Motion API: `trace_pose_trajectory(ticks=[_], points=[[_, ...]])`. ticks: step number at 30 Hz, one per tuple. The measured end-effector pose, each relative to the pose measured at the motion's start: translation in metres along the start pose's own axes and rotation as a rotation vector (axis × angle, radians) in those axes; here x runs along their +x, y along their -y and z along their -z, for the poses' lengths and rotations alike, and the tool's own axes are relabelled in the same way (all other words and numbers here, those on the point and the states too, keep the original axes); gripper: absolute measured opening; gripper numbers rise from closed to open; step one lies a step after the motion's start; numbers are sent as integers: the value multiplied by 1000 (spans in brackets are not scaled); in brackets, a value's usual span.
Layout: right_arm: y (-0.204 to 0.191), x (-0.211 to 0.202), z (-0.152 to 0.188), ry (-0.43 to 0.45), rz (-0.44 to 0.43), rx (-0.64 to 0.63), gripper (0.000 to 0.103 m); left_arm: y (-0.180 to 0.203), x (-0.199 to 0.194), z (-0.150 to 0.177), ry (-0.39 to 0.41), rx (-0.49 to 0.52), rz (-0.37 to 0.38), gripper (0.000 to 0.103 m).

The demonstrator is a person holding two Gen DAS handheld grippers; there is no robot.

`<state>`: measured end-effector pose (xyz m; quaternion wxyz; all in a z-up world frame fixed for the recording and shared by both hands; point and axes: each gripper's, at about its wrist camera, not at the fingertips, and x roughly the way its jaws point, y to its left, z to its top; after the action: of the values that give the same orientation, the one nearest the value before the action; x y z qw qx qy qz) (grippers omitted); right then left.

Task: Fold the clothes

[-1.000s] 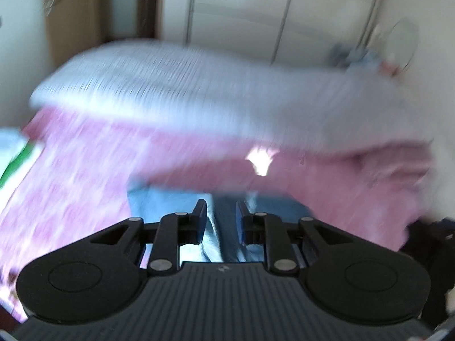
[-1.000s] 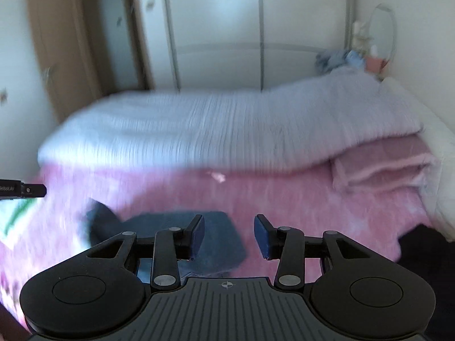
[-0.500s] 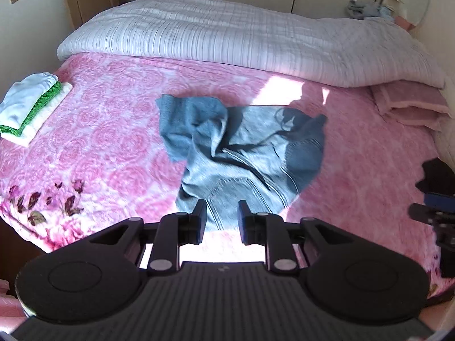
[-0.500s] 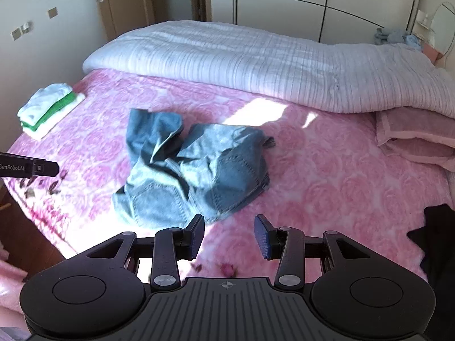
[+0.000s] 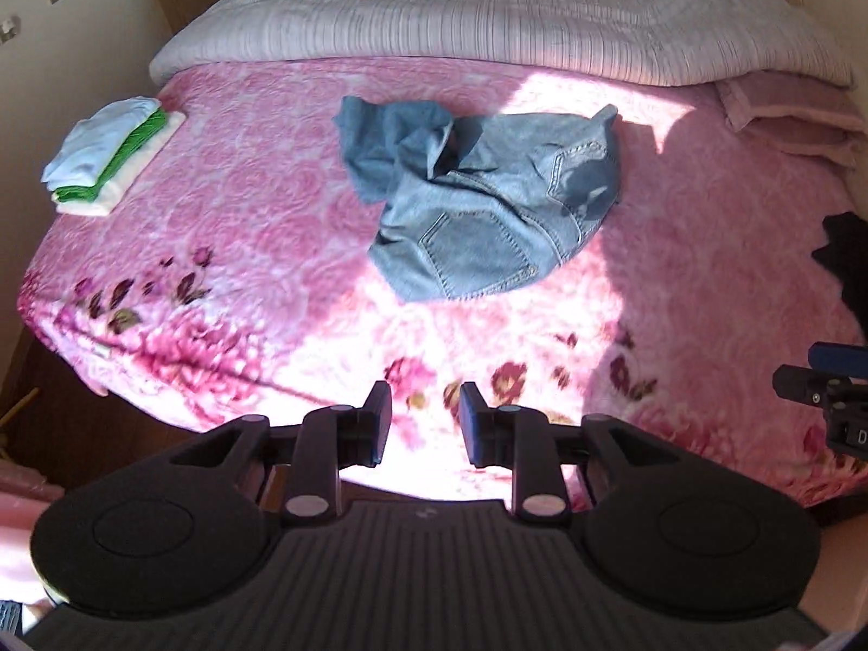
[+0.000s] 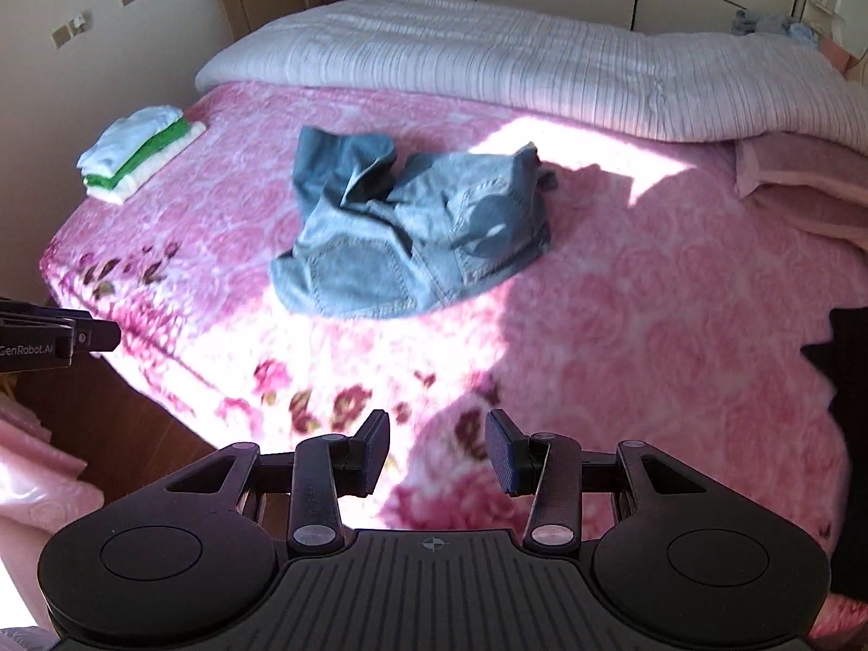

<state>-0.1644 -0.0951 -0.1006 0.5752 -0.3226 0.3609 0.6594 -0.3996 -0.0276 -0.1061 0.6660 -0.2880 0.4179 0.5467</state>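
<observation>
A crumpled pair of blue jeans [image 5: 477,195] lies in a heap on the pink floral bed cover [image 5: 260,206], back pockets up; it also shows in the right wrist view [image 6: 401,233]. My left gripper [image 5: 425,426] is open and empty, above the bed's near edge, well short of the jeans. My right gripper [image 6: 438,453] is open and empty, also near the front edge. The right gripper's tip shows at the right edge of the left wrist view [image 5: 824,380]; the left gripper's tip shows at the left edge of the right wrist view [image 6: 54,339].
A stack of folded clothes, white, green and pale blue [image 5: 108,163], sits at the bed's far left [image 6: 135,160]. A striped white duvet [image 5: 488,27] and a folded pink blanket [image 5: 786,114] lie at the back. A black garment [image 6: 841,358] is at the right edge.
Both grippers have pulled back and up from the jeans toward the bed's near edge. The jeans now lie released in a heap and farther away in both views.
</observation>
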Motion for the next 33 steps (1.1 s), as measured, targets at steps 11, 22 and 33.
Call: trace_pose_trajectory(ticks=[11, 22, 33], points=[[-16, -29, 10, 73, 20, -30, 43, -1, -30, 6, 81, 8, -3, 26], [0, 1, -18, 62, 66, 58, 44, -27, 18, -42, 84, 31, 45, 27], [30, 85, -91, -14, 146, 346, 44, -104, 119, -167, 44, 146, 106, 30]])
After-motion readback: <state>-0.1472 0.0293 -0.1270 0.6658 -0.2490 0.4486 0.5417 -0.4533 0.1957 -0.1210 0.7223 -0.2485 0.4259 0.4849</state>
